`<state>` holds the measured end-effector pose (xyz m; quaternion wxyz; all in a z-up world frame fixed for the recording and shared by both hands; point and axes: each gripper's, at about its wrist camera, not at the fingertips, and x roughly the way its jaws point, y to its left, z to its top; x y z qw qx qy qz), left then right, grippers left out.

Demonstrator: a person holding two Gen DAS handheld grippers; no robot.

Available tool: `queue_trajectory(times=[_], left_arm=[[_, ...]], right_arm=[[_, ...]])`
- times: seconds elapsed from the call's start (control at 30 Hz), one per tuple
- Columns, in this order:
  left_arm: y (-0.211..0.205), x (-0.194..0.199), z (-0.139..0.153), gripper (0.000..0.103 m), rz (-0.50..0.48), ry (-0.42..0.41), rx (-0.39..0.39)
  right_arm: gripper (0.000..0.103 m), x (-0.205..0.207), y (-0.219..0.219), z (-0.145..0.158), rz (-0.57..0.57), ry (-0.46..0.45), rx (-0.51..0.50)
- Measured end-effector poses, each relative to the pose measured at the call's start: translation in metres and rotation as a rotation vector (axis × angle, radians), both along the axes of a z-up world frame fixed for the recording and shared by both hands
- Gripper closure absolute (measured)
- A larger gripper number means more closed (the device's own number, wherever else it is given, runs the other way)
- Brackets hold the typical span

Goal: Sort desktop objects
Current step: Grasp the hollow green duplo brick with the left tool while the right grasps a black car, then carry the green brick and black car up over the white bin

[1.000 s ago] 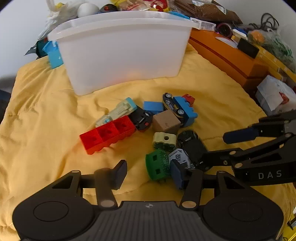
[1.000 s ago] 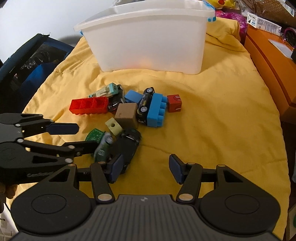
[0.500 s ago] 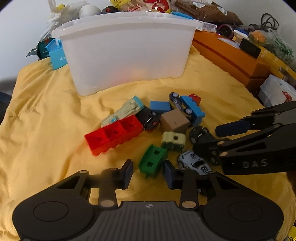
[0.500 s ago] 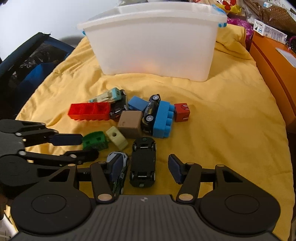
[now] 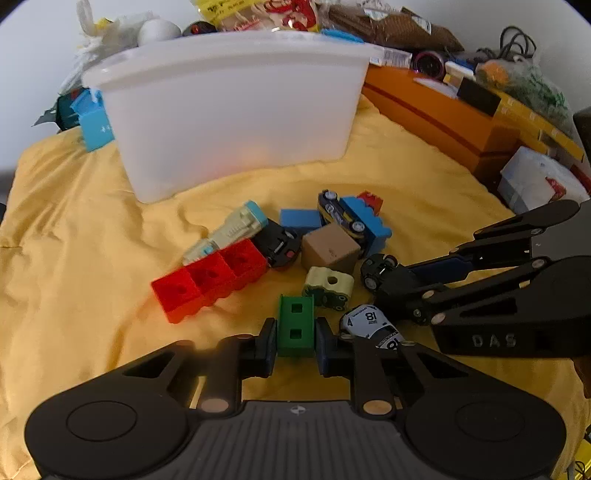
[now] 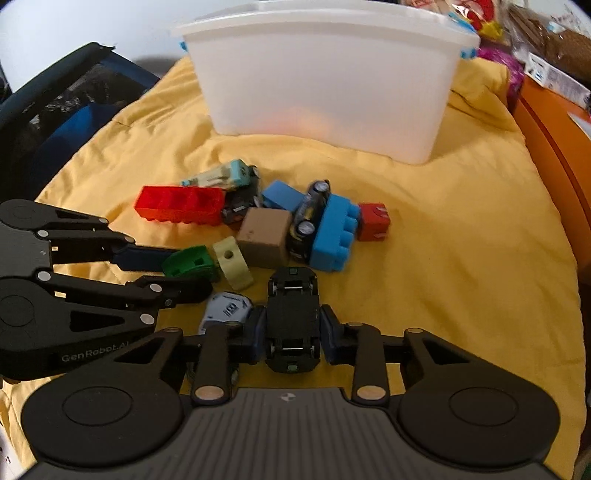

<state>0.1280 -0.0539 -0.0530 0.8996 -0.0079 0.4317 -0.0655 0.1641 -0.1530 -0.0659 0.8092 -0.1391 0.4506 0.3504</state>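
Yellow cloth (image 5: pixel 92 258) under toy pile, white bin (image 5: pixel 229 110) behind. Left gripper (image 5: pixel 295 341) jaws closing on green block (image 5: pixel 295 326); right gripper (image 6: pixel 291 338) jaws closing on black toy car (image 6: pixel 293 314). Risk: car rolling out, white toy car (image 5: pixel 369 321) snagged alongside.

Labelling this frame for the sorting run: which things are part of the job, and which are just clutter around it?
Job:
- green block, left gripper closing on it
- black toy car, right gripper closing on it
- white race car
- red brick
- tan cube
- white bin

Clutter:
- orange box
- snack bags
- tissue pack
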Motion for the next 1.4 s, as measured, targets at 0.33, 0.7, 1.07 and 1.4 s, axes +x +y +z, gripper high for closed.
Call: queue_trajectory(times=[0.33,0.7,1.07,1.4], left_arm=[[0.036,-0.017,0.038,0.079,0.146,-0.049,-0.07],[0.07,0.008,0.109,0.079,0.255,-0.156,-0.03],[0.087,0.049,0.166,0.079,0.272,-0.219,-0.002],[0.096,0.087,0.207,0.079,0.285,-0.253,-0.028]], right_arm=[[0.07,0.001,-0.032,0.03,-0.085,0.034,0.14],[0.07,0.043,-0.033,0.11,-0.129,-0.064,0.3],[0.07,0.09,-0.027,0.163,-0.122,-0.153,0.319],[0.07,0.117,-0.015,0.198,-0.108,-0.152,0.331]])
